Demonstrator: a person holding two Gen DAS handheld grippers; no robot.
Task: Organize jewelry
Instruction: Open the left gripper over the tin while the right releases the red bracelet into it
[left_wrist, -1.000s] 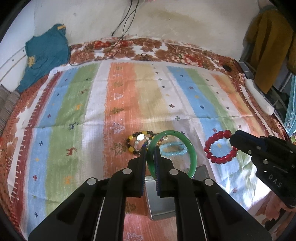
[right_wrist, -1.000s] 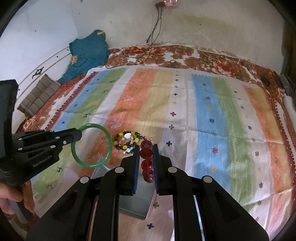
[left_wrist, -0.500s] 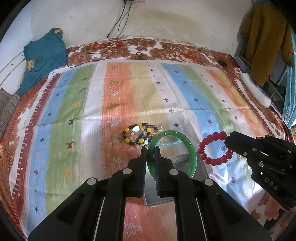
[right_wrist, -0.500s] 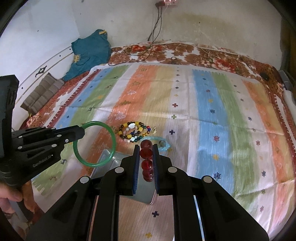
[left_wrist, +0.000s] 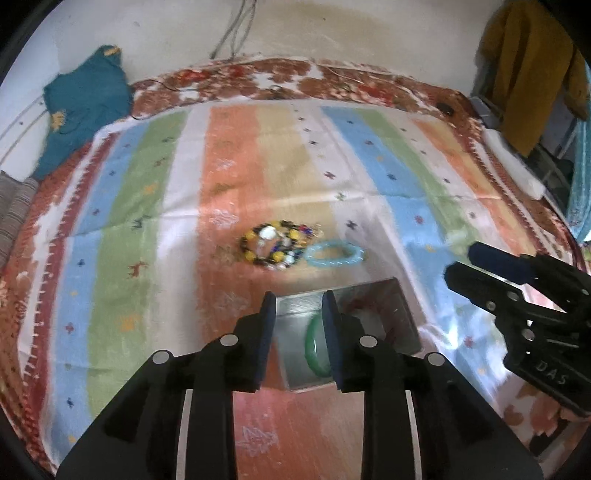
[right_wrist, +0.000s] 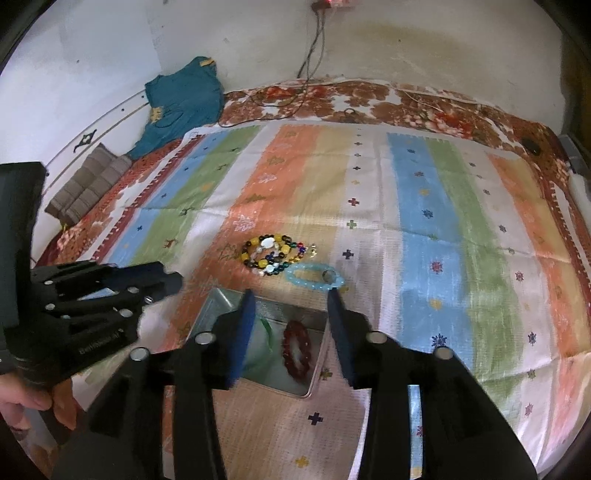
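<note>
1. My left tongs (left_wrist: 298, 308) stand open with nothing between the fingers, hovering right over the shallow square metal tray (left_wrist: 399, 314).
2. My right tongs (right_wrist: 291, 302) are spread wide as well and hold nothing; they hang above the same tray (right_wrist: 221, 302), which lies on the striped, multicoloured bed cover (right_wrist: 424, 206).
3. Inside the tray I count two pieces: one smooth green bangle (left_wrist: 316, 349) and one dark red beaded bracelet (right_wrist: 296, 348).
4. From the right wrist camera, the red bracelet lies flat in the tray's right half, and only a sliver of the green bangle (right_wrist: 266, 328) shows to its left, behind my left finger.
5. Beyond the tray's far edge I count two more pieces on the cover: one mixed yellow, black and white bead bracelet (right_wrist: 271, 254), heaped in a loose coil, and one pale blue beaded bracelet (right_wrist: 316, 277).
6. The pale blue bracelet (left_wrist: 334, 254) lies just beyond the tray's far edge, close beside the mixed bead bracelet (left_wrist: 275, 245); whether they touch I cannot tell.
7. A small silvery ring-like piece sits on the pale blue bracelet, too small to identify.
8. Far beyond the tray, one teal garment (right_wrist: 181, 99) lies crumpled at the wall.
</note>
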